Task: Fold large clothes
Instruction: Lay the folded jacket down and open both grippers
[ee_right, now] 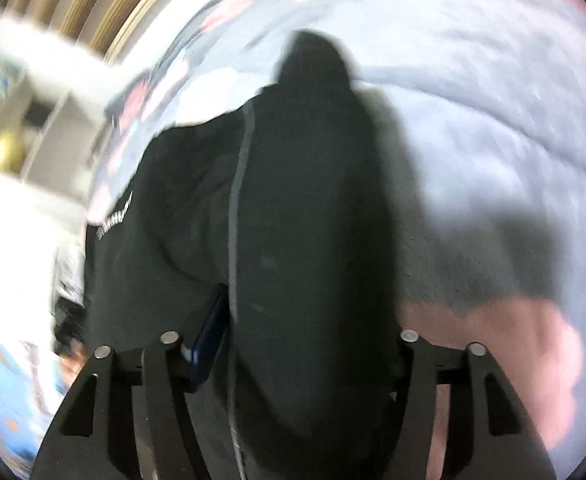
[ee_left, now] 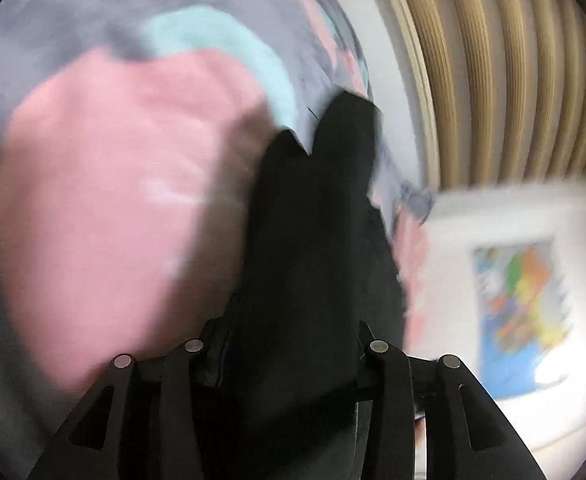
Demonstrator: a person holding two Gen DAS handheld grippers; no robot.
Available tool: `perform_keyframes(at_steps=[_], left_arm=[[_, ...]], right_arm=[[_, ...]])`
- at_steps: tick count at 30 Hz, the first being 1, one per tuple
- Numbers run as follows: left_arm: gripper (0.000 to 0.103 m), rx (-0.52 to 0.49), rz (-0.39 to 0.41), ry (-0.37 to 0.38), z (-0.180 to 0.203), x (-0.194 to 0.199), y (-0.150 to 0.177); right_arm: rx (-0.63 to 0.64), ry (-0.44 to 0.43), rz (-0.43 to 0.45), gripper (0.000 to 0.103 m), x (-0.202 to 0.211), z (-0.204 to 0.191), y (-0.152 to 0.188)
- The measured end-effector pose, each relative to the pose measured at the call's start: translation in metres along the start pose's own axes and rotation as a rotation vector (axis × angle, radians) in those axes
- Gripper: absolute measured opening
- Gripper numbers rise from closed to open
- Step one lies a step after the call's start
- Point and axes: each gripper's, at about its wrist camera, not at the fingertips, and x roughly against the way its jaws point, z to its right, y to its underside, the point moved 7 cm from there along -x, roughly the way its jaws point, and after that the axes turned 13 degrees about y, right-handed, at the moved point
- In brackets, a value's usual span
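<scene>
Black garment (ee_left: 313, 240) hanging soft, limp between fingers of left gripper (ee_left: 289, 356) and right gripper (ee_right: 293, 344); grip state blurred, cannot tell; judging hem edges best hold.

Both hand-held grippers (ee_left: 293, 360) (ee_right: 289, 344) (fingers hidden)

We see a black garment (ee_left: 313, 240), dark and thick, bunched into a long upright fold that fills the middle of the left wrist view and ends in a notched, pointed top edge. In the right wrist view the same black garment (ee_right: 305, 208) runs up the middle with a thin grey seam along its length and a small strip of white lettering on the part spreading to the left. It hangs over a bed cover (ee_right: 473, 100) of grey, pink and pale blue patches, though blur hides whether cloth and cover touch.
</scene>
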Motion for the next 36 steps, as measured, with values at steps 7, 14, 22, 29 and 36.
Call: perform_keyframes(at_steps=[7,14,22,29,36], left_arm=[[0.042,-0.381,0.058,-0.223,0.092,0.042,0.012],[0.053,-0.651,-0.118,-0.253,0.16,-0.022,0.081],[0.053,-0.644,-0.241,-0.559,0.094,-0.099,0.108],[0.053,-0.763,-0.152,-0.698,0.131,-0.083,0.117],[0.068,-0.928,0.007,-0.687,0.223,-0.055,0.131]], right_arm=[[0.174,0.328,0.273,0.068,0.083,-0.035,0.004],[0.374,0.328,0.303,0.068,0.081,-0.096,0.037],[0.338,0.435,0.178,0.068,-0.023,-0.092,0.058],[0.277,0.382,0.211,0.068,0.01,-0.1,0.057],[0.335,0.378,0.391,0.07,0.087,-0.145,0.056]])
